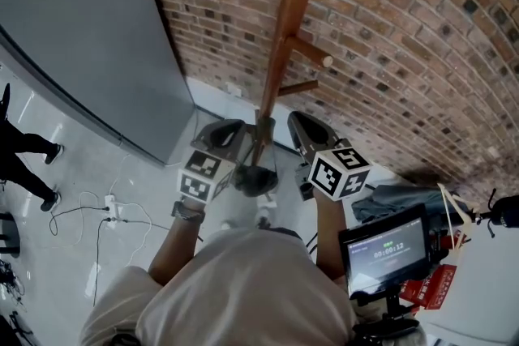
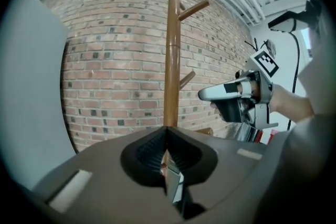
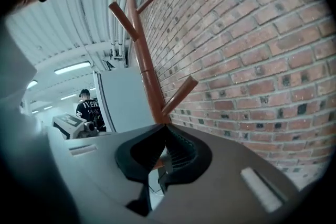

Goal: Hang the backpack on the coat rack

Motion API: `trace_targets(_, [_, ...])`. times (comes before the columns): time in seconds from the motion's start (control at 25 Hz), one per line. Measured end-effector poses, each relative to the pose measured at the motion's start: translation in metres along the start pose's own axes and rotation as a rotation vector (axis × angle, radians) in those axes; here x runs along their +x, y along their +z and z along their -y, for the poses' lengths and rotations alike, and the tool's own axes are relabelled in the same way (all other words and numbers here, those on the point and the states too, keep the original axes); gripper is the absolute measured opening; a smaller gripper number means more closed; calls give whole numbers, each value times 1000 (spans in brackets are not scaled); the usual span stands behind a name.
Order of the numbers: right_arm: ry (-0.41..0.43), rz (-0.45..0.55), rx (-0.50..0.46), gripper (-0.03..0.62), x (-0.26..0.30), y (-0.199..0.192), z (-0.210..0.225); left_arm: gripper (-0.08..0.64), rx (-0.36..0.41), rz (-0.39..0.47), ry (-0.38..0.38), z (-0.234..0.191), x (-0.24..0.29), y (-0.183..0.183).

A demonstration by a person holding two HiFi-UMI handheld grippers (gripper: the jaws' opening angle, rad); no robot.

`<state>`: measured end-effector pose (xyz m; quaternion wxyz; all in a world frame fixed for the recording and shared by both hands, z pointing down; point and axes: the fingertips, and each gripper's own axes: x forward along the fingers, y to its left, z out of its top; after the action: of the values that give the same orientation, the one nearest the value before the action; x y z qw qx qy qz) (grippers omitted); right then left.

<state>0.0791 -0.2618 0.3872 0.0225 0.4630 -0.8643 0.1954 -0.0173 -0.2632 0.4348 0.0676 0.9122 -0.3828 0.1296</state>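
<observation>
Wooden rack (image 1: 280,53) stands against the brick wall (image 1: 405,28), straight ahead of me and close. Both my left tongs (image 2: 167,136) and right tongs (image 3: 164,134) are pinched fully closed, holding nothing. Grey-blue backpack (image 1: 397,200), as best I can tell, lies on the floor (image 1: 73,166) to my right.

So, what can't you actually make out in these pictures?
- The backpack: no view clearly shows one. In the head view a dark shape sits half hidden between the left gripper and right gripper; whether it is a bag or the rack's foot, I cannot tell.
- The coat rack: its top is cut off by the head view's upper edge.
- The screen: its text is too small to read in the head view.
</observation>
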Motion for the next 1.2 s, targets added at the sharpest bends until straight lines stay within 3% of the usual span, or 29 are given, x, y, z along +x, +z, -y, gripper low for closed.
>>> trace_targets(0.16, [-25, 40, -53, 2, -4, 18, -4, 0, 91, 31, 24, 0, -5, 24])
trace_targets(0.64, [-9, 117, -264, 2, -17, 69, -41, 0, 249, 135, 108, -2, -30, 93])
trace_targets(1.2, [23, 140, -361, 0, -19, 93, -67, 0, 270, 235, 106, 1, -48, 137])
